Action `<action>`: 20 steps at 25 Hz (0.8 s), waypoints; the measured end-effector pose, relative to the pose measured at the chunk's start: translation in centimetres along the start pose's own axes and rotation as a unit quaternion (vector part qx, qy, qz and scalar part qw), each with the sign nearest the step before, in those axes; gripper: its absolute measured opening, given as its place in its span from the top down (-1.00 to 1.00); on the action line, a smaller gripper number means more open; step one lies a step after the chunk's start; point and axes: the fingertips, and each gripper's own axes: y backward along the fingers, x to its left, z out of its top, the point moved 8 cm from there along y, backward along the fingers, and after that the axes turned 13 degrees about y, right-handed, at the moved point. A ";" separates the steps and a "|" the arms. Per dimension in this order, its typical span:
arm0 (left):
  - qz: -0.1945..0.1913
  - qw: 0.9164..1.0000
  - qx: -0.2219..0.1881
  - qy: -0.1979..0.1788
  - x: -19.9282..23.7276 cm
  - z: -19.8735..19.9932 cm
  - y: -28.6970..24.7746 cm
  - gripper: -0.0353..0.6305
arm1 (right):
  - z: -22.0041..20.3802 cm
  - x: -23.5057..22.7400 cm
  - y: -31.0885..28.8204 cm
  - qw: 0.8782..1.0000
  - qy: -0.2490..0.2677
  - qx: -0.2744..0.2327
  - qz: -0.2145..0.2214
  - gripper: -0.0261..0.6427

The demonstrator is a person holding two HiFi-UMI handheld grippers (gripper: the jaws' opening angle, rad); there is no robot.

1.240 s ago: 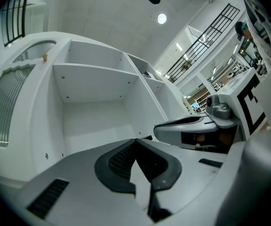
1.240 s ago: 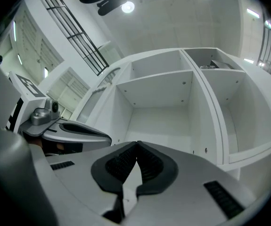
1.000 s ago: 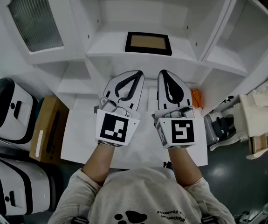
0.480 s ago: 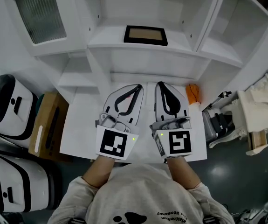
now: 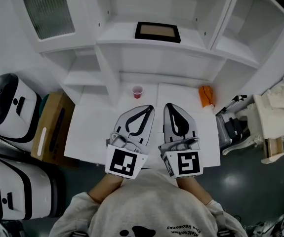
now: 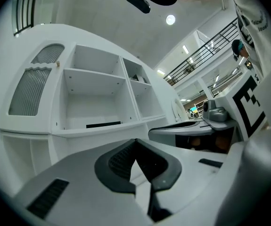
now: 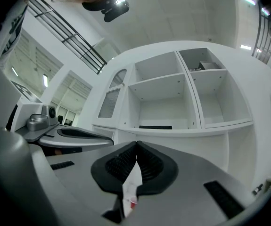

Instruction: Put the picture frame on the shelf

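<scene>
The black picture frame [image 5: 157, 31] with a tan middle lies flat on the white shelf [image 5: 132, 38] of the cabinet, far ahead of both grippers. It shows as a dark strip on that shelf in the left gripper view [image 6: 103, 124] and in the right gripper view [image 7: 155, 127]. My left gripper [image 5: 148, 107] and right gripper [image 5: 171, 105] hover side by side over the white table [image 5: 90, 127], close to my body. Both are shut, tips touching, with nothing between the jaws [image 6: 135, 142] [image 7: 136, 145].
A small red cup [image 5: 138, 91] stands on the table just beyond the grippers, an orange object [image 5: 206, 96] at the table's far right. A cardboard box [image 5: 53, 132] and white-and-black machines [image 5: 6, 112] stand left, an ornate white piece [image 5: 275, 125] right.
Both grippers have drawn back from the shelf toward my body, staying shut. The red cup, hidden under them before, is now in view. The frame has stayed on the shelf.
</scene>
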 end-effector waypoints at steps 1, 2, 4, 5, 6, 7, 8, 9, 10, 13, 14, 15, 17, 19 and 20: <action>0.001 1.000 0.001 0.003 -0.1 -0.2 0.3 0.83 | 0.0 0.0 0.2 1.000 0.000 0.000 0.000 0.83; 0.002 1.000 0.002 0.006 -0.2 -0.4 0.6 0.83 | -0.1 0.1 0.4 1.000 0.000 0.001 0.000 0.83; 0.005 1.000 0.003 0.009 -0.3 -0.7 1.0 0.83 | -0.3 0.2 0.8 1.000 0.000 0.005 0.000 0.82; 0.007 1.000 0.003 0.010 -0.4 -0.8 1.2 0.83 | -0.5 0.4 1.0 1.000 0.002 0.009 0.002 0.82; 0.008 1.000 0.003 0.010 -0.4 -0.9 1.2 0.83 | -0.7 0.6 1.2 1.000 0.004 0.012 0.003 0.83; 0.010 1.000 0.002 0.010 -0.5 -0.9 1.3 0.83 | -0.9 0.8 1.4 1.000 0.005 0.014 0.005 0.83; 0.010 1.000 0.000 0.010 -0.5 -0.9 1.3 0.83 | -1.0 1.0 1.6 1.000 0.004 0.014 0.008 0.83; 0.010 1.000 -0.002 0.011 -0.5 -0.9 1.3 0.83 | -1.0 1.1 1.7 1.000 0.003 0.014 0.010 0.83; 0.010 1.000 -0.004 0.011 -0.5 -0.9 1.3 0.83 | -1.0 1.1 1.8 1.000 0.003 0.014 0.011 0.83; 0.010 1.000 -0.008 0.013 -0.5 -0.9 1.3 0.83 | -1.1 1.1 1.8 1.000 0.007 0.015 0.012 0.83; 0.009 1.000 -0.009 0.013 -0.5 -0.9 1.2 0.83 | -1.1 1.1 1.9 1.000 0.007 0.015 0.012 0.83; 0.009 1.000 -0.011 0.014 -0.5 -0.8 1.1 0.83 | -1.1 1.0 1.9 1.000 0.007 0.016 0.012 0.83; 0.008 1.000 -0.013 0.015 -0.4 -0.8 1.0 0.83 | -1.1 1.0 1.9 1.000 0.007 0.015 0.011 0.83; 0.007 1.000 -0.012 0.014 -0.4 -0.7 1.0 0.83 | -0.9 0.9 1.8 1.000 0.009 0.009 0.011 0.83; 0.007 1.000 -0.011 0.012 -0.4 -0.7 0.9 0.83 | -0.8 0.8 1.7 1.000 0.010 0.008 0.010 0.83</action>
